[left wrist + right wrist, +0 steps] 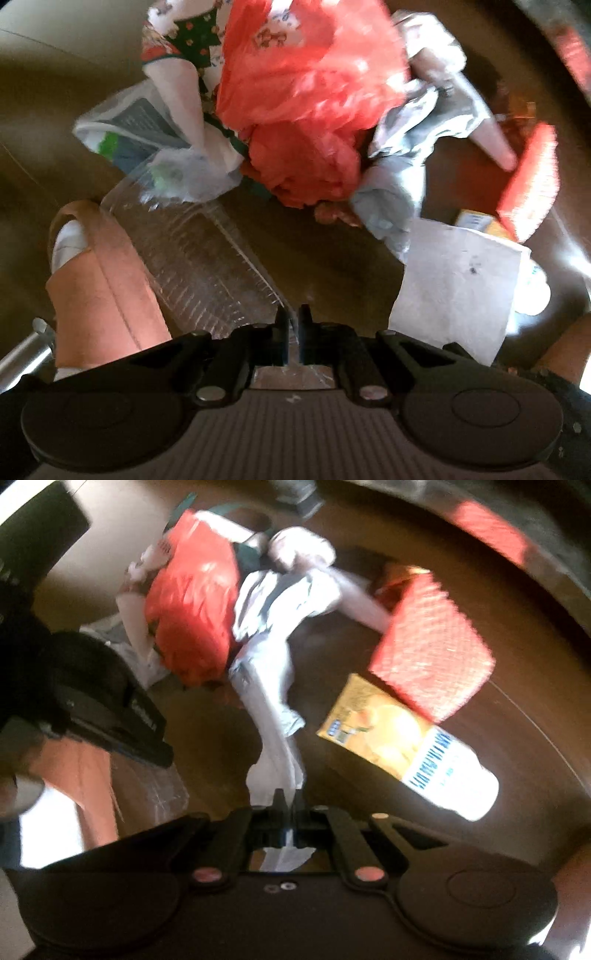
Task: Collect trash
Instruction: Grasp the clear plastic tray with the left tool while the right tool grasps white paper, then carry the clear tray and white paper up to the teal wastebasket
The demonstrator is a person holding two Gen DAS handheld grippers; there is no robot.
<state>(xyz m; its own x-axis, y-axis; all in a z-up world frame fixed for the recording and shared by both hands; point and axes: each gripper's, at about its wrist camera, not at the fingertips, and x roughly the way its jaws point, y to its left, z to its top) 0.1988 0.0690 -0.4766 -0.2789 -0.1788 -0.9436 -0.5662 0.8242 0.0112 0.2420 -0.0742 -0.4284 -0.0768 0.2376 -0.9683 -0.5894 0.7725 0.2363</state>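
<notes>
One red plastic bag (192, 602), one juice carton (373, 727), perhaps two red mesh pieces (432, 653).

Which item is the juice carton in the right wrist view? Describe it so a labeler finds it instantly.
Start at the big orange plastic bag on the dark brown floor, then look right, past the silvery wrapper. The juice carton lies flat below the red mesh-patterned packet, beside a white bottle. It is the only yellow item, printed with fruit.

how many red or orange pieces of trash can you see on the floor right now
2: an orange plastic bag crumpled in the middle of the pile, and a red mesh-patterned packet to its right, overlapping the yellow carton. More may be buried under the pile.
</notes>
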